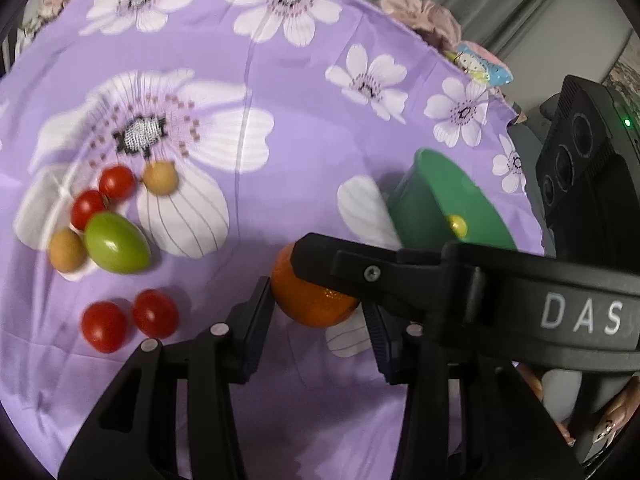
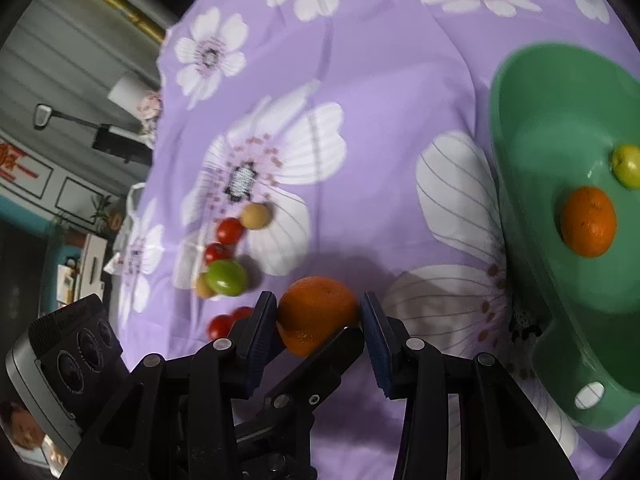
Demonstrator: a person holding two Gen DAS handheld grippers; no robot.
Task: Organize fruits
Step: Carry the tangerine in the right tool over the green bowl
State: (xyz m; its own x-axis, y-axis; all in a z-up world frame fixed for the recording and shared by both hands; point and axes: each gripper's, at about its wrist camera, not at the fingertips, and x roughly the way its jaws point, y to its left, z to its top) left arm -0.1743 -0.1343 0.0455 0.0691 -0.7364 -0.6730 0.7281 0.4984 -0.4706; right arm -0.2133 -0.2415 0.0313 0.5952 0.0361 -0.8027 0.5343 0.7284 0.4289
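Observation:
An orange mandarin [image 1: 310, 300] [image 2: 318, 312] lies on the purple flowered cloth between the fingers of both grippers. My left gripper [image 1: 318, 312] straddles it, with small gaps at the pads. My right gripper [image 2: 318, 320] has both pads against its sides; its arm crosses the left wrist view. A green bowl [image 2: 560, 280] [image 1: 432, 196] at the right holds another mandarin [image 2: 588, 222] and a small yellow-green fruit [image 2: 628, 166] [image 1: 458, 226]. To the left lie red cherry tomatoes [image 1: 116, 182] [image 2: 230, 230], a green oval fruit [image 1: 116, 242] [image 2: 226, 278] and tan round fruits [image 1: 160, 178].
The cloth-covered table's [image 1: 304, 120] far edge curves along the top right in the left wrist view. Two more tomatoes [image 1: 130, 320] lie near my left fingers. A small colourful toy [image 1: 484, 66] sits at the table edge.

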